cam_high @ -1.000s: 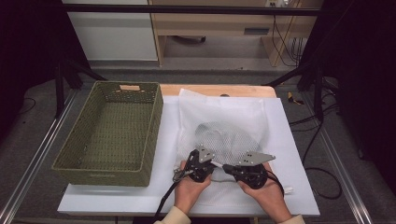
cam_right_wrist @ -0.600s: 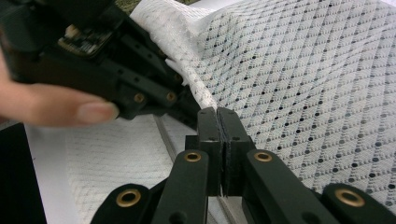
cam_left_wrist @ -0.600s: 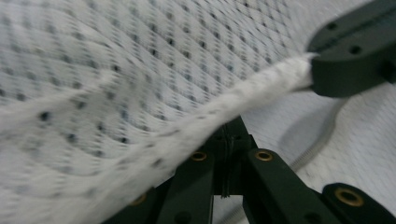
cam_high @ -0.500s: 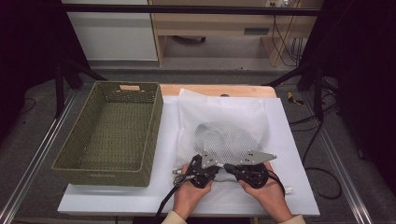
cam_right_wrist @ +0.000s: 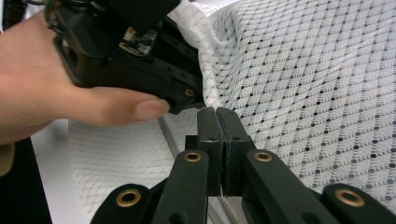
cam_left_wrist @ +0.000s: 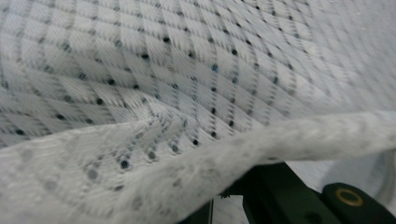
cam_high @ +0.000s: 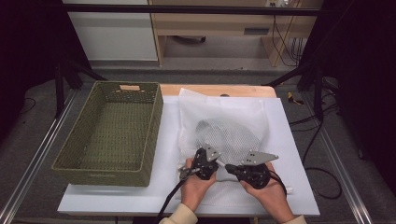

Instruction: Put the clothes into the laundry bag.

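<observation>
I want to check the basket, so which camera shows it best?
The high view: the whole green woven basket sits left of the white mesh bag. The two gripper views show close-up mesh fabric instead.

Black grippers (cam_high: 219, 163) with brass-ringed screws, grey three-cornered plates, trailing black cables, cream sleeves.

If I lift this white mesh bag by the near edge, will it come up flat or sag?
Likely sag: the mesh bag already folds and drapes over the left gripper. It looks thin and probably light. The darker bulge inside may slide, so the right gripper, shut at the hem, should lift slowly.
</observation>
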{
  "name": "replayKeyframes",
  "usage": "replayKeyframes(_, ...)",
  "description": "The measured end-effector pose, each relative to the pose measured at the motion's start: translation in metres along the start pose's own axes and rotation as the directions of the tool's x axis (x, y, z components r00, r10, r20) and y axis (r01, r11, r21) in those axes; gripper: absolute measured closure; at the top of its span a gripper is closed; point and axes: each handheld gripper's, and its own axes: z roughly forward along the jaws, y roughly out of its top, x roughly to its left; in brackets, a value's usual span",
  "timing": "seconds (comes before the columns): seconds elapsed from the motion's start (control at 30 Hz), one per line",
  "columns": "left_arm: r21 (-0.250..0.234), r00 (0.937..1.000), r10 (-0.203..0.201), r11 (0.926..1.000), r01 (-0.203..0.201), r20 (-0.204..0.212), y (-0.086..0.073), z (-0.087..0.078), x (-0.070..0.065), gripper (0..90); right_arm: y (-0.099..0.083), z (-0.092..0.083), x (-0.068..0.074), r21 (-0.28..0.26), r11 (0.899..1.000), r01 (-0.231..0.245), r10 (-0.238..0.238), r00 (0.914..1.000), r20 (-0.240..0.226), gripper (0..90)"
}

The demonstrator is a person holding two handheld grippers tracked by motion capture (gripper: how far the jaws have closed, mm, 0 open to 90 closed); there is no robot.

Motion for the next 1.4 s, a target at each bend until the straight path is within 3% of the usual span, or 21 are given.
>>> replayKeyframes(0.17, -0.009, 0.9996, -0.026, 0.9996, 0.026, -0.003, 0.003, 0.006, 0.002, 90.0, 0.0, -0.001, -0.001, -0.003, 1.0, -0.001, 0.001, 1.0, 0.001, 89.4)
replayKeyframes(0.33, 0.011, 0.9996, -0.015, 0.9998, 0.014, 0.023, 0.0, -0.007, 0.0, 90.0, -0.001, -0.002, -0.003, -0.004, 1.0, -0.004, 0.004, 1.0, 0.008, 89.4)
replayKeyframes(0.53, -0.003, 0.9985, -0.007, 1.0, 0.007, 0.055, -0.007, -0.044, -0.002, 90.0, -0.001, -0.005, -0.003, -0.007, 1.0, -0.009, 0.009, 0.9999, 0.012, 89.4)
replayKeyframes(0.57, -0.003, 0.9985, -0.007, 1.0, 0.007, 0.055, -0.007, -0.044, -0.002, 90.0, -0.001, -0.005, -0.003, -0.006, 1.0, -0.01, 0.01, 0.9999, 0.014, 89.4)
replayKeyframes(0.6, -0.011, 0.9986, 0.0, 0.9999, 0.0, 0.053, -0.009, -0.06, -0.002, 90.0, -0.001, -0.005, -0.003, -0.007, 1.0, -0.01, 0.01, 0.9998, 0.014, 89.4)
replayKeyframes(0.73, -0.047, 0.9985, -0.002, 0.9989, 0.004, 0.054, -0.015, -0.094, 0.001, 90.0, -0.001, -0.007, -0.002, -0.009, 1.0, -0.006, 0.006, 0.9998, 0.017, 89.4)
replayKeyframes(0.83, -0.065, 0.9995, 0.023, 0.9977, -0.021, 0.022, -0.021, -0.117, 0.005, 90.0, -0.001, -0.007, -0.002, -0.011, 1.0, -0.007, 0.007, 0.9998, 0.016, 89.4)
replayKeyframes(1.0, -0.083, 0.9989, 0.023, 0.9962, -0.026, -0.042, -0.032, -0.144, 0.014, 90.0, -0.002, -0.006, -0.003, -0.008, 1.0, -0.011, 0.011, 0.9998, 0.017, 89.4)
replayKeyframes(1.2, -0.076, 0.9967, -0.004, 0.9971, -0.002, -0.081, -0.047, -0.156, 0.024, 90.0, -0.002, -0.006, -0.004, -0.007, 1.0, -0.013, 0.014, 0.9997, 0.019, 89.4)
replayKeyframes(1.4, -0.072, 0.9949, -0.04, 0.9968, 0.033, -0.092, -0.057, -0.16, 0.029, 89.9, -0.002, -0.007, -0.005, -0.01, 1.0, -0.017, 0.017, 0.9997, 0.018, 89.4)
